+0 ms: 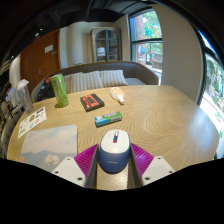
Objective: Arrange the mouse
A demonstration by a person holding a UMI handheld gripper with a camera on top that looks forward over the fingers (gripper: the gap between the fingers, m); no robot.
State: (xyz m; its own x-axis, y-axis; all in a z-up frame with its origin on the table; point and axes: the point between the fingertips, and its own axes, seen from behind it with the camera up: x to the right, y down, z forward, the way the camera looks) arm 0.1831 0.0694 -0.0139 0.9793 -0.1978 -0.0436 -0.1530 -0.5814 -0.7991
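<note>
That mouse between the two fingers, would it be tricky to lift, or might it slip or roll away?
Probably easy. The mouse looks like a rigid, small plastic shell, so likely light and stiff. Its rounded, smooth top could slide against the fingers, though the pads flank its sides. Its base seems to sit flat on the wooden table, so it should slide rather than roll if pushed.

One mouse (pixel 113 150), one bottle (pixel 60 90)

Mouse (pixel 113 150) between tool (pixel 113 160) fingers on wooden table (pixel 160 115); mousepad (pixel 48 142) beside.
</note>
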